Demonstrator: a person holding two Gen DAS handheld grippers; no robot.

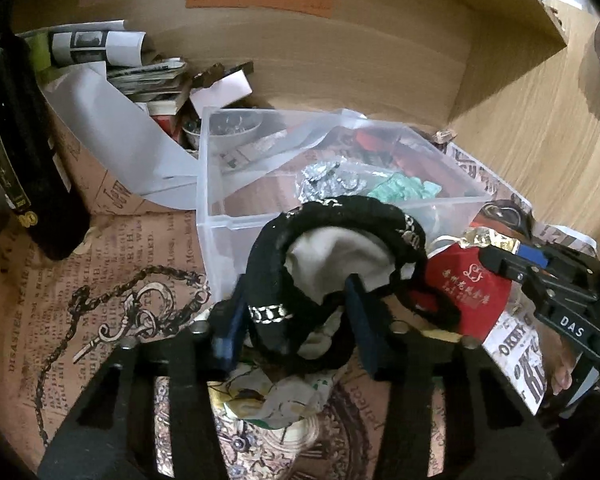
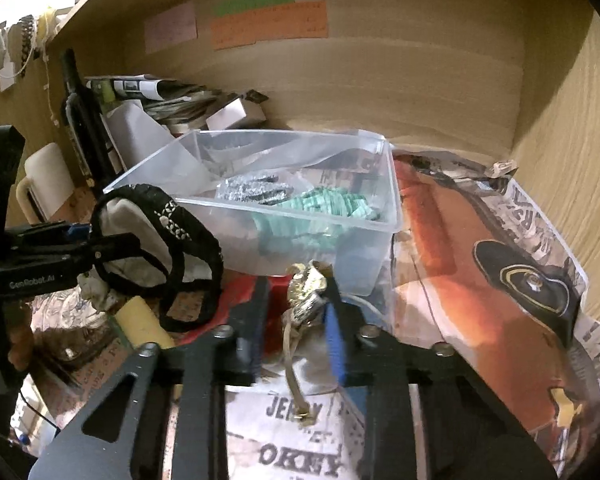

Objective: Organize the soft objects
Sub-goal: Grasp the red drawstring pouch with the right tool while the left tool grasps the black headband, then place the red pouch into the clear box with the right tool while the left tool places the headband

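Note:
My left gripper [image 1: 296, 304] is shut on a black-trimmed white fabric pouch [image 1: 332, 256], held just in front of the clear plastic bin [image 1: 228, 208]. The pouch also shows in the right wrist view [image 2: 140, 224], with the left gripper [image 2: 112, 248] on it. My right gripper [image 2: 296, 308] is shut on the gold-tipped drawstring top [image 2: 308, 284] of a red pouch [image 1: 468, 284], right before the bin's [image 2: 392, 184] near wall. The bin holds a silver item [image 2: 252, 188] and a teal item [image 2: 332, 204]. The right gripper [image 1: 512, 264] shows in the left wrist view.
Printed newspaper-style paper [image 1: 100, 280] lines the wooden shelf floor. A dark bottle [image 1: 24, 148] and stacked papers and boxes [image 1: 140, 76] stand at the back left. Wooden walls [image 2: 560, 120] close in the back and right. A yellow roll [image 2: 140, 324] lies under the pouch.

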